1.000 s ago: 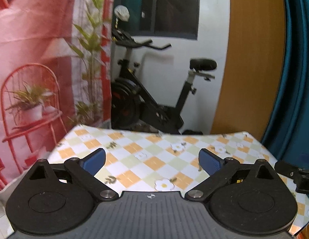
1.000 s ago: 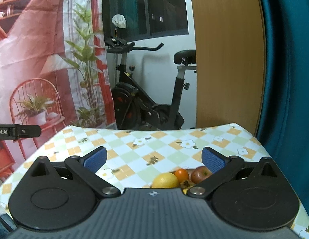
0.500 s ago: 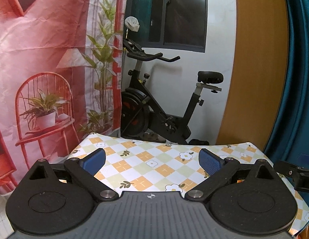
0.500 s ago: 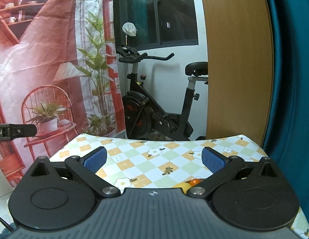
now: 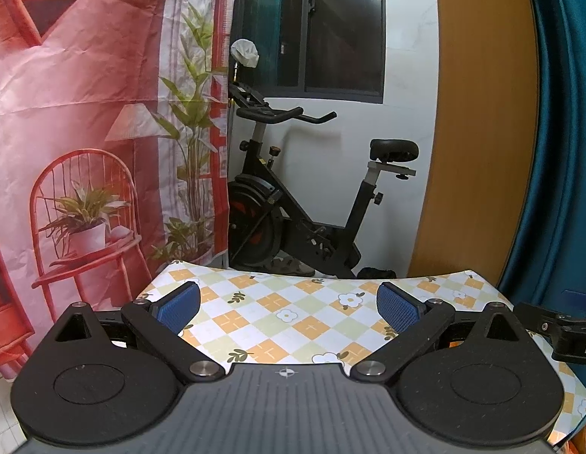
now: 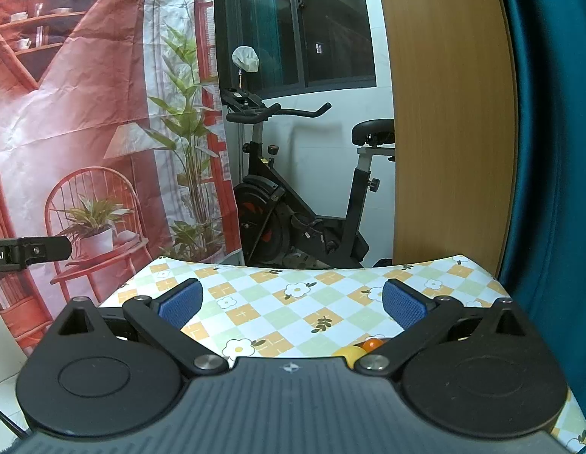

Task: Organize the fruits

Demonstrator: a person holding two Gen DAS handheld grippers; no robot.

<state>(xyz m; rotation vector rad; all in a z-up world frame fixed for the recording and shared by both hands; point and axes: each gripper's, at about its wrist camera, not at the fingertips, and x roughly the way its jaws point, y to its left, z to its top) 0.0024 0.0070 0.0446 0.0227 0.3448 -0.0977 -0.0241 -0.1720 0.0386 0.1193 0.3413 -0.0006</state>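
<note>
Your fruit sits at the near right of the table: in the right wrist view a yellow fruit (image 6: 348, 353) and a small orange fruit (image 6: 372, 343) just touch each other, and both peek out from behind the body of your right gripper (image 6: 291, 302), close to its right finger. Whether they lie in a bowl or a tray you cannot tell, since the gripper hides what is under them.

Your right gripper has its blue pads (image 6: 179, 302) spread wide with nothing between them. Your left gripper (image 5: 287, 306) is spread just as wide and holds nothing.

For writing, the other tool shows at the left edge of the right view with letters ending in ".AI", and at the right edge of the left view with a "D"; the rest is cut off.

The checked, flowered tablecloth (image 5: 293, 317) is bare ahead of both grippers up to its far edge. Past that edge stand an exercise bike (image 5: 304, 204), a red printed backdrop (image 5: 85, 132), a wooden panel (image 6: 448, 113) and a teal curtain (image 6: 550, 151), close along the table's right side
</note>
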